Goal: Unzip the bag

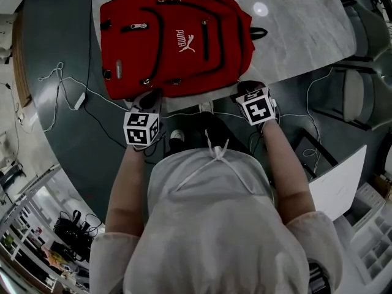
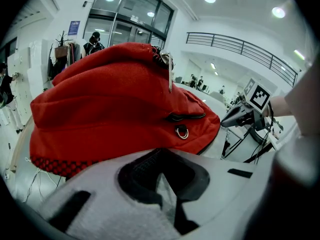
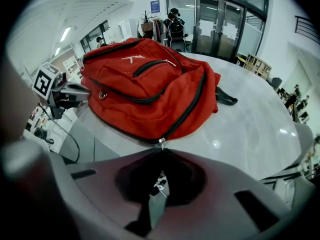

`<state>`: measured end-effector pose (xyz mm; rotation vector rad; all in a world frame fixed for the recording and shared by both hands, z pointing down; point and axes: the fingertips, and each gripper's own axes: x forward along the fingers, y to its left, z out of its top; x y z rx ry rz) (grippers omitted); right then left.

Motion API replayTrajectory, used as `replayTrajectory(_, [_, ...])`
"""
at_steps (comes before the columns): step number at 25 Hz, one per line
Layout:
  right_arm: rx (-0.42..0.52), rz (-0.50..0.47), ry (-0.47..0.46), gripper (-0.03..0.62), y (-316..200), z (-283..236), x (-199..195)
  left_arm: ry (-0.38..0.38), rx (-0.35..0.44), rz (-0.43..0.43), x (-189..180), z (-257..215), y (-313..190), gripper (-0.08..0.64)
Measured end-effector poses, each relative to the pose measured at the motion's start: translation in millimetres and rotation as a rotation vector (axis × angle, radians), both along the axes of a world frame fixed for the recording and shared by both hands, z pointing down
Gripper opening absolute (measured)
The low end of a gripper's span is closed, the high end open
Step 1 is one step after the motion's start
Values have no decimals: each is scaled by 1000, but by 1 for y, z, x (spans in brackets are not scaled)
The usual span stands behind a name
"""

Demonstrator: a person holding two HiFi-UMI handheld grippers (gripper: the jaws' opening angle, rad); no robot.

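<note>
A red backpack (image 1: 171, 35) lies flat on the marble table (image 1: 306, 29), its bottom edge toward me. My left gripper (image 1: 149, 98) sits at the bag's near left edge. In the left gripper view its jaws (image 2: 160, 154) are closed right against the red fabric (image 2: 115, 104); the pinch itself is hidden. My right gripper (image 1: 250, 89) is at the near right corner. In the right gripper view it (image 3: 160, 151) is shut on the zipper pull (image 3: 160, 142) of the main black zip, at the bag's (image 3: 145, 89) lowest point.
A black strap (image 3: 226, 98) sticks out on the bag's right side. White cables (image 1: 67, 84) trail over the floor on the left. A chair (image 1: 361, 97) stands to the right of the table, a white board (image 1: 337, 185) below it.
</note>
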<state>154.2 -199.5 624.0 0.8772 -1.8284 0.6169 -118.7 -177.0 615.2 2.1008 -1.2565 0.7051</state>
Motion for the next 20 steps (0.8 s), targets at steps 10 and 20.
replayTrajectory(10, [-26, 58, -36, 29, -11, 4, 5, -11, 9, -23, 0, 1, -1, 20])
replayTrajectory(20, [111, 195, -80, 98, -10, -28, 0, 77, -9, -117, 0, -4, 2, 20])
